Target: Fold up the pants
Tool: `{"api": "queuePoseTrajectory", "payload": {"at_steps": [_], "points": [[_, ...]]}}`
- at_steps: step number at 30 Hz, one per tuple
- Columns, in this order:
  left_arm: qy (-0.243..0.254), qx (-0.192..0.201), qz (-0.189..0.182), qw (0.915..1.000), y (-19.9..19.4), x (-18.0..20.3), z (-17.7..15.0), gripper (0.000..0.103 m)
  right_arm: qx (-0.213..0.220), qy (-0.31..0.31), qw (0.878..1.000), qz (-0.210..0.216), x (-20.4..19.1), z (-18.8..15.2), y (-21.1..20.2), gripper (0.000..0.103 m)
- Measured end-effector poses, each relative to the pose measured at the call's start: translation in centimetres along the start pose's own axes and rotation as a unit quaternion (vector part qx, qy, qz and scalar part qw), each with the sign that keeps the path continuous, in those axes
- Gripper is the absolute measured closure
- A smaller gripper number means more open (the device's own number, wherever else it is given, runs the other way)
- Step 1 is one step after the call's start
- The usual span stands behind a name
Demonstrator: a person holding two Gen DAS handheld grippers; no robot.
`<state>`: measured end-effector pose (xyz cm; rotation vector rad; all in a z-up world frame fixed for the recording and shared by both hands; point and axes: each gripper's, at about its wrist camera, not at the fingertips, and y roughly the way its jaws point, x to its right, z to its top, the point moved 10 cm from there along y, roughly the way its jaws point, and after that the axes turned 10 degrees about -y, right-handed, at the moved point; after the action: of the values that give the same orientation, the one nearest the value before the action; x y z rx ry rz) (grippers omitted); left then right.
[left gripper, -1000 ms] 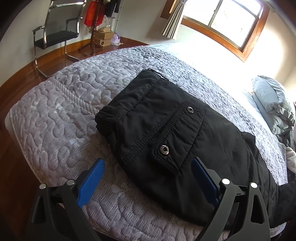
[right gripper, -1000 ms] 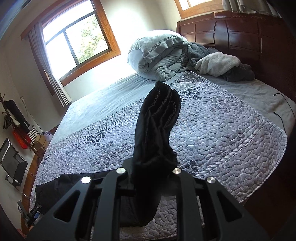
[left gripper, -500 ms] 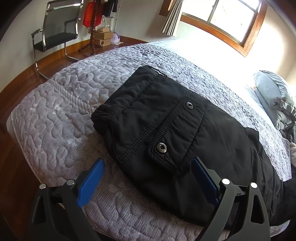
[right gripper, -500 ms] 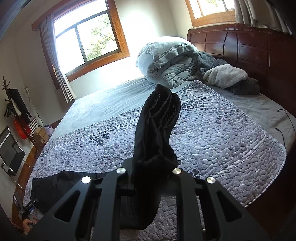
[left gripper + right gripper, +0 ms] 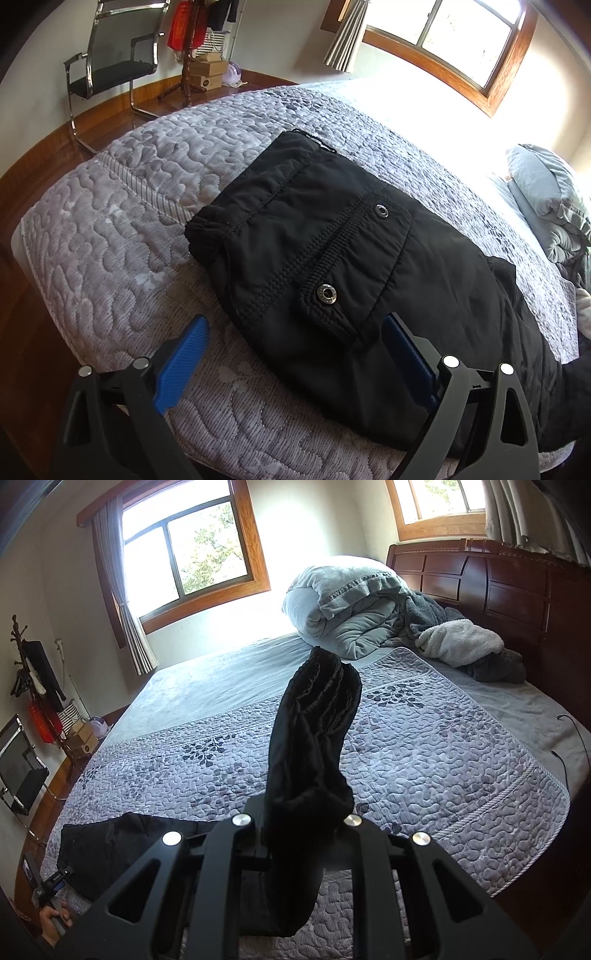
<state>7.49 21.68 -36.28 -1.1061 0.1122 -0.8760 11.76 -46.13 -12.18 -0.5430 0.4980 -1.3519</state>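
Black pants (image 5: 332, 258) lie on the grey quilted bed (image 5: 110, 221), waistband end toward the bed's foot, a snap-flap pocket facing up. My left gripper (image 5: 295, 354) is open, its blue pads on either side of the pocket's near edge, just above the fabric. My right gripper (image 5: 299, 823) is shut on the pants' leg end (image 5: 314, 731), which stands up bunched between the jaws, lifted off the quilt. The waist part also shows in the right wrist view (image 5: 118, 845) at lower left.
A bundled grey duvet (image 5: 347, 605) and white fleece (image 5: 458, 642) lie by the wooden headboard (image 5: 517, 583). A black cable (image 5: 569, 738) lies at the bed's right edge. A metal chair (image 5: 110, 55) and coat stand (image 5: 188, 44) stand on the wooden floor.
The right gripper has risen and tilted with the leg end still in it. The left gripper has barely shifted and stays open over the pocket.
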Motion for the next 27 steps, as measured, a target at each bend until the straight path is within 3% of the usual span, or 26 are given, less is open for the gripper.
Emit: {"api": "queuePoseTrajectory", "payload": {"at_steps": [27], "points": [[-0.026,0.002,-0.035,0.9990,-0.7,-0.6,0.1,0.008,-0.017,-0.098,0.995,-0.002,-7.6,1.3,0.1,0.088]]}}
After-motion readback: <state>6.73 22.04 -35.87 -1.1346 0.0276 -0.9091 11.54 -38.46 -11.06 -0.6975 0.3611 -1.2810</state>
